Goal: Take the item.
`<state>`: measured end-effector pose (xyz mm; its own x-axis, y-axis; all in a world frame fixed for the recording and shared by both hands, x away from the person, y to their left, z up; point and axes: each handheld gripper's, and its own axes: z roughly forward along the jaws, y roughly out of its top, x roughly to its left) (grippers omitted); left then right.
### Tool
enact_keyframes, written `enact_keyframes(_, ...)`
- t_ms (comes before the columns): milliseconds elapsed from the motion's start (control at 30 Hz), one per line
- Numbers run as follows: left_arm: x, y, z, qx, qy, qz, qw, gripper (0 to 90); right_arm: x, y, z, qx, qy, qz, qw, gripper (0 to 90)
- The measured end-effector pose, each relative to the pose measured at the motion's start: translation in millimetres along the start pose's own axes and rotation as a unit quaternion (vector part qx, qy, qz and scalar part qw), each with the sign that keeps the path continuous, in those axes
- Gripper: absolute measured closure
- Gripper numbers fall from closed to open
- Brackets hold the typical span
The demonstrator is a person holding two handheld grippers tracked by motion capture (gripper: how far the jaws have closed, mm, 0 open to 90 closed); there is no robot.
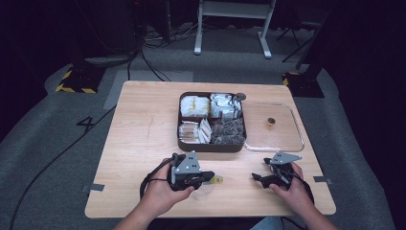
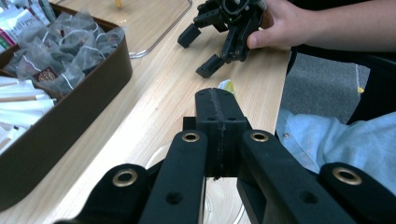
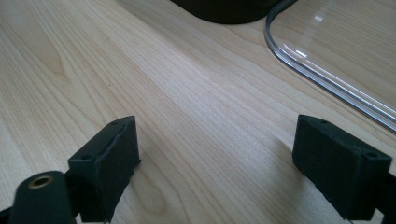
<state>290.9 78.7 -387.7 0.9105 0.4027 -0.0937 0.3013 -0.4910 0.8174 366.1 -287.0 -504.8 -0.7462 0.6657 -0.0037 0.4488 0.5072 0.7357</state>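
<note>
The left gripper sits at the near edge of the table, its jaws pressed together. A small yellow tag peeks out just past the tips, and in the left gripper view the same yellow tag shows right beyond the closed jaws, so they seem clamped on a tea bag's tag or string, though the grip itself is hidden. A faint translucent sachet lies on the wood under the gripper, touching or nearly touching the table.

The right gripper rests to the right, near the same edge, jaws wide apart and holding nothing; in the right gripper view only bare wood lies between the two black pads.

Farther off, mid-table, stands the brown compartment box: yellow packets far left, silver packets far right, white sachets near left, dark pyramid tea bags near right. Its clear lid lies flat on the table just right of the box, with a small brown knob on it.

By my reading, the lid is already off and one tea bag has been taken out and brought to the near side. What is left looks like setting it down or handing it to the open right gripper, and later closing the box.
</note>
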Motion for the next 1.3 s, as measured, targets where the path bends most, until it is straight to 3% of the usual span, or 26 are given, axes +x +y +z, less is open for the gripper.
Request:
enact_keyframes(567, 5.4, -14.9, -2.5, -0.004, 0.001, -0.014, 0.9999, 88.9, 0.1, 0.0, 0.0, 0.000, 0.000, 0.001, 1.0000, 14.7)
enact_keyframes(633, 7.3, -15.5, -2.4, -0.001, -0.002, -0.017, 0.9998, 76.5, 0.1, 0.0, 0.0, 0.000, 0.000, 0.001, 1.0000, 14.7)
enact_keyframes(667, 7.8, -16.8, -1.6, -0.001, -0.007, -0.029, 0.9995, 72.3, 0.2, 0.0, 0.0, 0.000, -0.001, 0.001, 1.0000, 14.7)
enact_keyframes(733, 7.8, -18.3, 0.0, -0.001, -0.007, -0.029, 0.9995, 66.5, 0.2, 0.0, 0.0, 0.000, -0.001, 0.001, 1.0000, 14.7)
enact_keyframes(900, 8.2, -20.0, 1.4, -0.005, -0.001, -0.028, 0.9996, 61.0, 0.2, 0.0, 0.0, 0.000, -0.001, 0.001, 1.0000, 14.7)
enact_keyframes(1033, 10.2, -19.9, 1.5, -0.013, 0.015, -0.021, 0.9996, 49.1, 0.2, 0.0, 0.0, 0.000, -0.001, 0.001, 1.0000, 14.7)
enact_keyframes(1100, 12.2, -18.0, 1.0, -0.008, 0.042, -0.010, 0.9990, 43.0, 0.2, 0.0, 0.0, 0.000, 0.000, 0.001, 1.0000, 14.7)
enact_keyframes(1300, 19.0, -14.9, -8.2, -0.009, 0.078, -0.028, 0.9965, 35.6, 0.2, 0.0, 0.0, 0.000, 0.000, 0.001, 1.0000, 14.7)
